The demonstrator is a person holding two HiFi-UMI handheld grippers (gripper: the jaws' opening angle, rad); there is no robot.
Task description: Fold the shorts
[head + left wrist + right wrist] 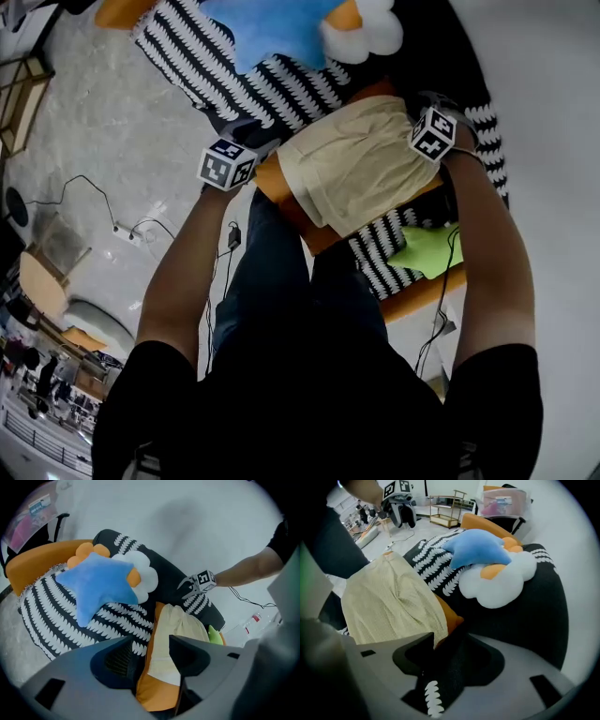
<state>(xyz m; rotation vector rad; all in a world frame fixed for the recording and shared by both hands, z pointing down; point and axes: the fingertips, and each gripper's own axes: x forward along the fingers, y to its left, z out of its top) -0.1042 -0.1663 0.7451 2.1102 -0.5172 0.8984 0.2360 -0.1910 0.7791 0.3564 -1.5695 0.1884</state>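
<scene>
The beige shorts (356,167) lie spread flat on an orange cushion (281,202), which rests on a black-and-white patterned seat (234,70). In the head view my left gripper's marker cube (227,162) is at the shorts' left edge and my right gripper's cube (433,134) at their right edge. The left gripper (150,656) is open just above the shorts (180,625) and the cushion's rim. The right gripper (450,660) is open too. A corner of the shorts (389,604) lies by its left jaw, and dark seat fabric shows in the gap.
A blue star pillow (272,28) and a white cloud pillow (370,33) lie on the seat beyond the shorts. A green item (427,248) sits on its near right. Cables and a power strip (127,232) lie on the floor at left. My own legs (281,300) stand close to the cushion.
</scene>
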